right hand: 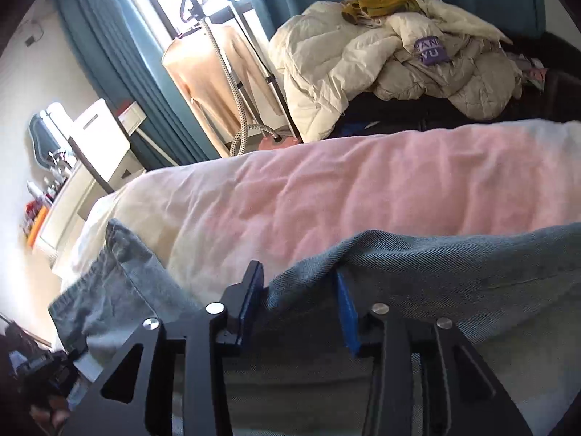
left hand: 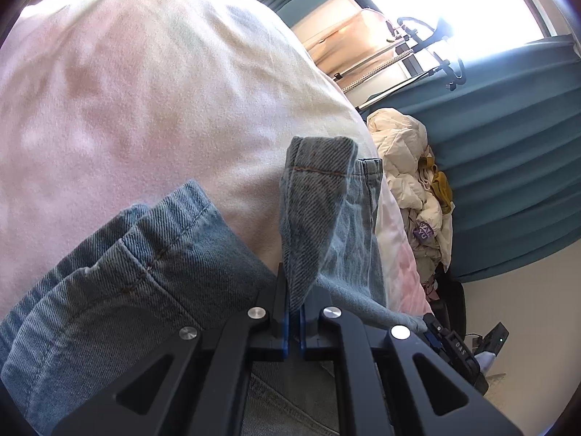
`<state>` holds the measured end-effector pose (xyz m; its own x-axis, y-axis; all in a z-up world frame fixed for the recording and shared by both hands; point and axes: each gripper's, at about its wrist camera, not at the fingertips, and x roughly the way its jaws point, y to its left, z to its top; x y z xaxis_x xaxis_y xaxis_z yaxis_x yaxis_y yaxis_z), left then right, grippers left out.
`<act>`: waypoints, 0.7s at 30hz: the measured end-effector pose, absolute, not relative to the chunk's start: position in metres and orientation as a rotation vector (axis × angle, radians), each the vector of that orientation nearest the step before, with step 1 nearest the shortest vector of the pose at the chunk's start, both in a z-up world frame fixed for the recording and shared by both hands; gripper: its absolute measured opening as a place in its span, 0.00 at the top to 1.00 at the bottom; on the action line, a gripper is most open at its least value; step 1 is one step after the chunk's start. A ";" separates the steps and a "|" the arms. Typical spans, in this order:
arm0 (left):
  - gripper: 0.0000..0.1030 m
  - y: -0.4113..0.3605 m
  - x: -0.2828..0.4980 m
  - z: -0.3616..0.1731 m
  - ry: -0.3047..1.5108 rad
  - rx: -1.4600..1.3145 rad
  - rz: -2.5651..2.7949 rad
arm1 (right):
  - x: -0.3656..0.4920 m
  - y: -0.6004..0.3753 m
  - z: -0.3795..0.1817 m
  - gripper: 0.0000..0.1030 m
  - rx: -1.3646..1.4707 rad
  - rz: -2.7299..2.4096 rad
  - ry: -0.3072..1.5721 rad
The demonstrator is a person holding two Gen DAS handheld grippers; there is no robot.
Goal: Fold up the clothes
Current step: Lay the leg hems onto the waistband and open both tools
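Observation:
Light blue denim jeans lie on a pink and white blanket on the bed. My left gripper is shut on a hemmed edge of the jeans, which stands up between the fingers. In the right wrist view the jeans spread across the blanket. My right gripper is open, its blue pads wide apart, with a fold of denim lying between them. The other gripper shows at the lower left of the right wrist view.
A pile of cream quilted jackets and other clothes lies beyond the bed, also seen in the left wrist view. A garment steamer with a peach garment stands by teal curtains. A white desk stands at the left.

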<state>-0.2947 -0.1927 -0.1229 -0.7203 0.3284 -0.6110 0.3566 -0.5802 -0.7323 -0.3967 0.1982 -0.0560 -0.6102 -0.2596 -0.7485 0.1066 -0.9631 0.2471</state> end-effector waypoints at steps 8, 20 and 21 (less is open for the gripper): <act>0.97 -0.195 -0.291 -0.121 1.470 1.175 -2.511 | -0.305 0.164 -0.083 0.52 1.293 -2.457 0.236; 0.97 -0.195 -0.292 -0.124 1.467 1.197 -2.489 | -0.286 0.127 -0.123 0.61 1.319 -2.366 0.651; 0.97 -0.196 -0.292 -0.125 1.473 1.200 -2.484 | -0.286 0.128 -0.119 0.81 1.328 -2.390 0.646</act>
<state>-0.2923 -0.1956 -0.1248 -0.7054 0.3500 -0.6164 0.3730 -0.5562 -0.7426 -0.2865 0.1280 -0.1192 -0.5111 -0.0659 -0.8570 0.4888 -0.8425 -0.2267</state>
